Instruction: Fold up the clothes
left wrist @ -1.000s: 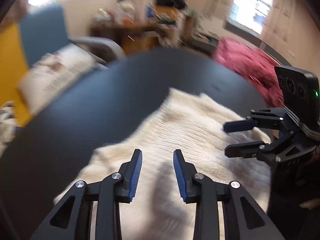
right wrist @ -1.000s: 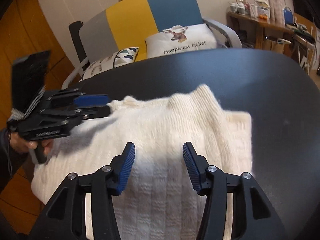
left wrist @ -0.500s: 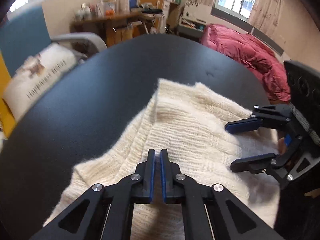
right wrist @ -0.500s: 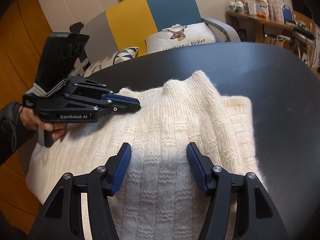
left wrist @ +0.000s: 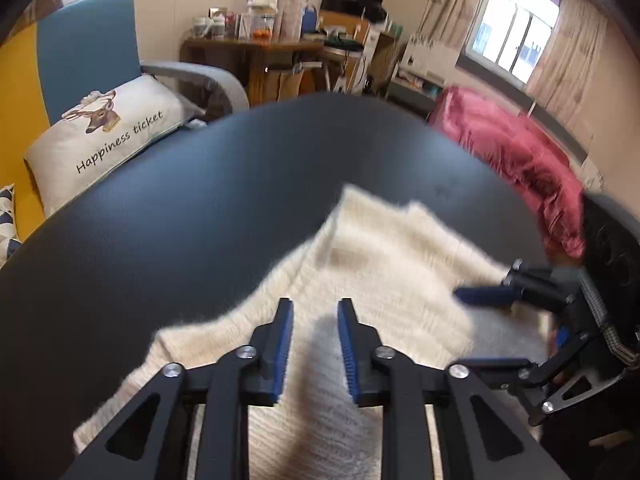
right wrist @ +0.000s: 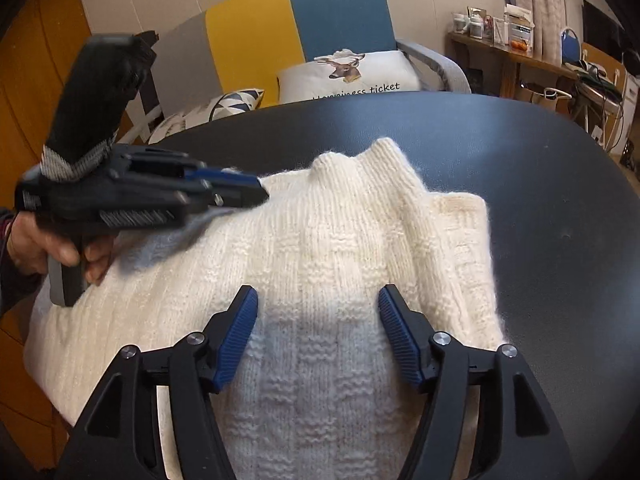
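A cream knitted sweater (right wrist: 340, 248) lies folded on the black round table (right wrist: 540, 184), its collar toward the far side. In the left wrist view the same sweater (left wrist: 384, 272) spreads under my left gripper (left wrist: 314, 320), whose jaws are opening with nothing between them, just above the knit. My right gripper (right wrist: 318, 312) hovers over the sweater's middle, its jaws opening wider, with only cloth beneath. The left gripper (right wrist: 256, 190) shows from the side at the sweater's left part, held by a hand (right wrist: 44, 248). The right gripper (left wrist: 476, 328) appears at the sweater's right side.
Beyond the table (left wrist: 200, 216) stands a yellow and blue armchair (right wrist: 304, 36) with a deer-print cushion (right wrist: 352, 74). A red quilt (left wrist: 516, 164) lies to the right. A cluttered wooden desk (left wrist: 256, 52) stands at the back wall.
My left gripper closed half a second ago and has opened again over the sweater. The right gripper's jaws have spread wider. Both hands stayed roughly in place.
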Tool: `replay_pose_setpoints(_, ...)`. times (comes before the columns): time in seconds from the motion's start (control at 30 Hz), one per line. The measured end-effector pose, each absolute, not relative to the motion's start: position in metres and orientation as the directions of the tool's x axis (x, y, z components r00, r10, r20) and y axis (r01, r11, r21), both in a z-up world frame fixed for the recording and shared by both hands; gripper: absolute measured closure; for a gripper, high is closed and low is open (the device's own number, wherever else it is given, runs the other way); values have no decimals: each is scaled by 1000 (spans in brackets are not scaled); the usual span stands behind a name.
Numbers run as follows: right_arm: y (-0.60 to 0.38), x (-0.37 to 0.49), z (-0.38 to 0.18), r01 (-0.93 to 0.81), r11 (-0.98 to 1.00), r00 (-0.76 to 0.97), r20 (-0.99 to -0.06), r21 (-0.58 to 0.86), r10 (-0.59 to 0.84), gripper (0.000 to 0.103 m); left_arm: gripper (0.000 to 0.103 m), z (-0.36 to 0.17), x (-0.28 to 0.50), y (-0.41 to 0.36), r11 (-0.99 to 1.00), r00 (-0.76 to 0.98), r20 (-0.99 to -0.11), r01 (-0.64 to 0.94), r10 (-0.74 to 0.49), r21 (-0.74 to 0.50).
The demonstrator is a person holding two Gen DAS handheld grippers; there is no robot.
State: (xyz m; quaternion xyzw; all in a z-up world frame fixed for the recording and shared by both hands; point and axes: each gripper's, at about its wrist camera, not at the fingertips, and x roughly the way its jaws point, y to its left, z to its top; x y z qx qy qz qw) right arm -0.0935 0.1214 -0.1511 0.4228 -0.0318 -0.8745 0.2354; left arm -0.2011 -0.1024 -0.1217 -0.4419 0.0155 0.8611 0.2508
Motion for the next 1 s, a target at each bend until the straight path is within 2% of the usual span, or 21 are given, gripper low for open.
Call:
replay_pose_setpoints(0.13,132,-91,-143,372,-873,-529,-701,315,-478,36,65,-121,-219,-89,-824,-400,-801,-533,445,-192)
replay_pose_setpoints(0.27,134,-87,-145,377,-876,-525,-709,302,-471,36,64,-134,-231,-77,-794,-329,-832,-574,446,-200)
replay_pose_setpoints(0.33,134,-85,-148,381,-878,-525,-714,290,-464,36,64,-137,-236,-79,-809,-322,-832,-541,452,-230)
replay_pose_setpoints(0.37,134,-84,-148,381,-878,-526,-713,289,-463,36,67,-139,-237,-81,-815,-320,-831,-524,456,-245)
replay_pose_setpoints(0.43,135,-83,-149,379,-879,-531,-711,288,-462,36,103,-140,-230,-79,-818,-341,-831,-534,440,-215)
replay_pose_setpoints(0.57,133,-81,-145,380,-888,-548,-711,258,-441,36,103,-137,-218,-78,-825,-398,-822,-546,407,-144)
replay_pose_setpoints(0.77,139,-79,-123,367,-901,-620,-661,233,-423,36,103,-118,-214,-94,-892,-552,-747,-435,370,-121)
replay_pose_setpoints(0.83,137,-82,-124,377,-895,-612,-661,238,-433,36,103,-126,-222,-92,-903,-532,-779,-417,332,-100)
replay_pose_setpoints(0.93,128,-94,-144,382,-891,-542,-721,246,-432,36,103,-146,-231,-86,-917,-486,-834,-395,261,-56)
replay_pose_setpoints(1.0,128,-95,-145,385,-889,-535,-724,250,-435,36,103,-141,-230,-86,-920,-494,-829,-388,263,-60)
